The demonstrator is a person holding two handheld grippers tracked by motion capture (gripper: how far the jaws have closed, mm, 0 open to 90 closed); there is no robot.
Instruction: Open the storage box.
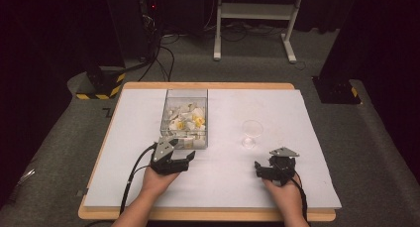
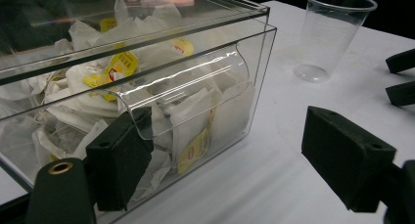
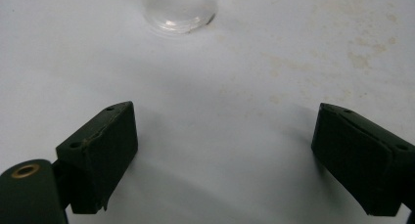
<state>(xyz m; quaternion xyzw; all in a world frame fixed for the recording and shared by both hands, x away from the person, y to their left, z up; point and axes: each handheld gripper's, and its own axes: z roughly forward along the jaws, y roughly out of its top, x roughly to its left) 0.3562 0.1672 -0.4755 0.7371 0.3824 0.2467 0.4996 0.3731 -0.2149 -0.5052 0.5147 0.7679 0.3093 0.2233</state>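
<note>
A clear lidded box [image 1: 184,119] full of white and yellow tea bags [image 2: 117,70] stands mid-table. My left gripper [image 1: 184,150] is open at the box's near right corner. In the left gripper view [image 2: 235,160] one jaw sits by the front wall under the lid's clear lip [image 2: 191,89], and the other is over bare table; whether the first touches the wall I cannot tell. An empty clear plastic cup [image 1: 251,133] stands upright right of the box, also seen from the left gripper [image 2: 335,35]. My right gripper [image 1: 273,165] rests open just short of the cup, whose base [image 3: 180,11] shows ahead of its empty jaws [image 3: 225,155].
The white mat [image 1: 317,187] covers a wooden tabletop [image 1: 99,157]. Beyond the far edge stand a white frame [image 1: 255,19], cables and black stands with yellow-black tape [image 1: 106,83] on the grey floor.
</note>
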